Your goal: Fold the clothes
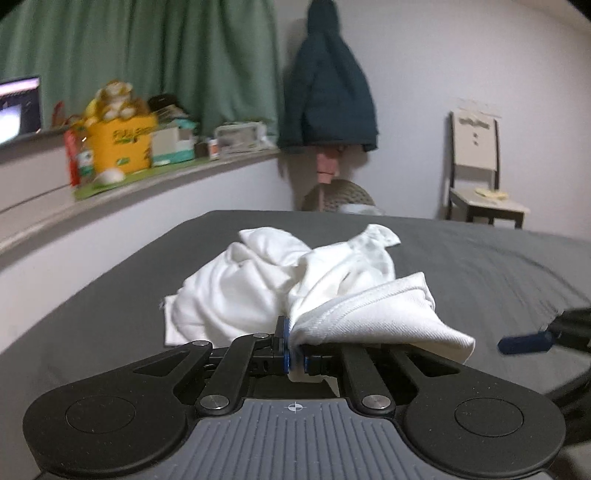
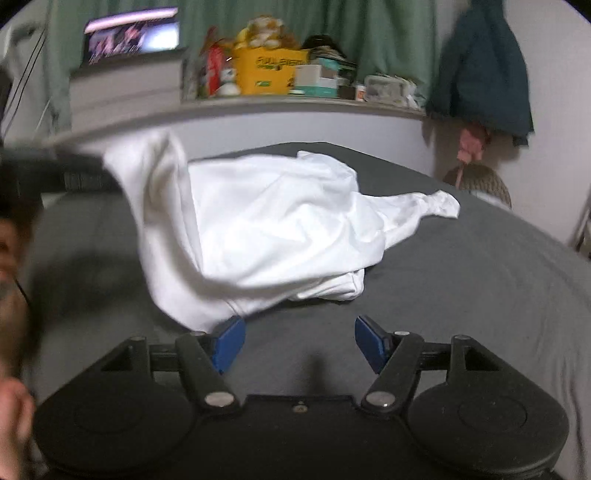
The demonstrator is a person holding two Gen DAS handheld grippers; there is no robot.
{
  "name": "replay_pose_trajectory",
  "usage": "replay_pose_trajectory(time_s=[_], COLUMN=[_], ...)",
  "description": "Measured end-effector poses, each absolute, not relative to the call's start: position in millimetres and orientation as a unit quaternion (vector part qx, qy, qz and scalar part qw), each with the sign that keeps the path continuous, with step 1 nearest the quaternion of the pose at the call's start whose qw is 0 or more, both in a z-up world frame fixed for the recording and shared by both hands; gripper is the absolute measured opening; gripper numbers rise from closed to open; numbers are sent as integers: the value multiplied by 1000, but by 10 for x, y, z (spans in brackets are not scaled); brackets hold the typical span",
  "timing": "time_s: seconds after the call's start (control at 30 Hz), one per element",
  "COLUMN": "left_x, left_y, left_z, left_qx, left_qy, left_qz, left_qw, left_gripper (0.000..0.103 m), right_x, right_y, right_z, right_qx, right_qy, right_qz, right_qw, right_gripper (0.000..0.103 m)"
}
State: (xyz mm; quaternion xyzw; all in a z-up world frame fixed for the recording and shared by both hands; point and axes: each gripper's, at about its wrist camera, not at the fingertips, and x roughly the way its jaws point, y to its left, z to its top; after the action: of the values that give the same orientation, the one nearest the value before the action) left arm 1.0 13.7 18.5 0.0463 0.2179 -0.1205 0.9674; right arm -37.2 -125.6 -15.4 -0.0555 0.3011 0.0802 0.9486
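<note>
A crumpled white garment (image 1: 280, 280) lies on a dark grey bed (image 1: 110, 314). My left gripper (image 1: 295, 354) is shut on a hemmed edge of the white garment and holds it just above the bed. The right gripper's blue fingertip (image 1: 524, 342) shows at the right edge of the left wrist view. In the right wrist view the white garment (image 2: 273, 229) spreads ahead, one corner lifted at the left by the blurred left gripper (image 2: 74, 173). My right gripper (image 2: 300, 343) is open and empty, low over the bed (image 2: 461, 295), its left fingertip beside the garment's near edge.
A ledge (image 1: 155, 177) runs along the wall to the left of the bed with a yellow box (image 1: 122, 144), a plush toy, small boxes and a laptop (image 2: 133, 33). Green curtain behind. A dark jacket (image 1: 328, 96) hangs on the wall; a chair (image 1: 480, 177) stands beyond the bed.
</note>
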Motion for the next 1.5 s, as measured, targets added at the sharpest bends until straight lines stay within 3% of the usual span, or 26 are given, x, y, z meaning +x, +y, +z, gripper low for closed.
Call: replay_pose_trajectory(time_s=[0.13,0.2,0.37,0.43,0.47,0.5,0.53,0.6,0.8,0.97,1.07,1.13,1.2,1.3,1.37,1.5], left_x=[84,8,-26,-40,-50,-54,-60,-71,-10,5,-75,-140,-226,-279,-298,-334], left_y=[184,193,219,231,229,226,223,205,99,-122,-238,-302,-339,-373,-390,-396], left_z=[140,163,190,196,199,195,192,170,-17,-159,-195,-194,-172,-151,-163,-173], left_qx=[34,30,24,21,19,20,22,29,46,95,127,144,157,170,181,195], left_qy=[223,220,221,224,225,225,226,232,280,314,309,294,264,248,247,248], left_qz=[-126,-130,-135,-135,-136,-137,-138,-142,-161,-182,-214,-223,-222,-234,-235,-236], left_qw=[966,966,966,965,965,964,964,962,945,927,918,918,925,924,923,919], left_gripper=[7,7,7,7,7,7,7,7,8,24,41,81,100,101,101,101], right_x=[-270,-222,-355,-357,-355,-335,-299,-241,-280,-184,-22,55,80,115,30,-95], right_y=[-971,-822,-691,-631,-603,-577,-581,-622,-1130,-1605,-1840,-1982,-2113,-2360,-2546,-2660], right_z=[-288,-370,-357,-428,-466,-502,-490,-419,197,335,221,83,-45,-190,-256,-275], right_qx=[-155,-218,-308,-343,-357,-366,-355,-318,-97,-15,-14,-36,-17,70,164,220], right_qy=[271,248,149,149,144,140,148,156,117,126,176,223,269,338,375,423], right_qz=[76,63,77,109,113,108,105,98,49,-7,-62,-86,-97,-93,-84,-45], right_qw=[947,942,936,921,916,914,917,930,987,992,982,970,958,934,909,878], right_gripper=[62,51,51,50,47,29,14,3,3,3,3,7,18,28,28,28])
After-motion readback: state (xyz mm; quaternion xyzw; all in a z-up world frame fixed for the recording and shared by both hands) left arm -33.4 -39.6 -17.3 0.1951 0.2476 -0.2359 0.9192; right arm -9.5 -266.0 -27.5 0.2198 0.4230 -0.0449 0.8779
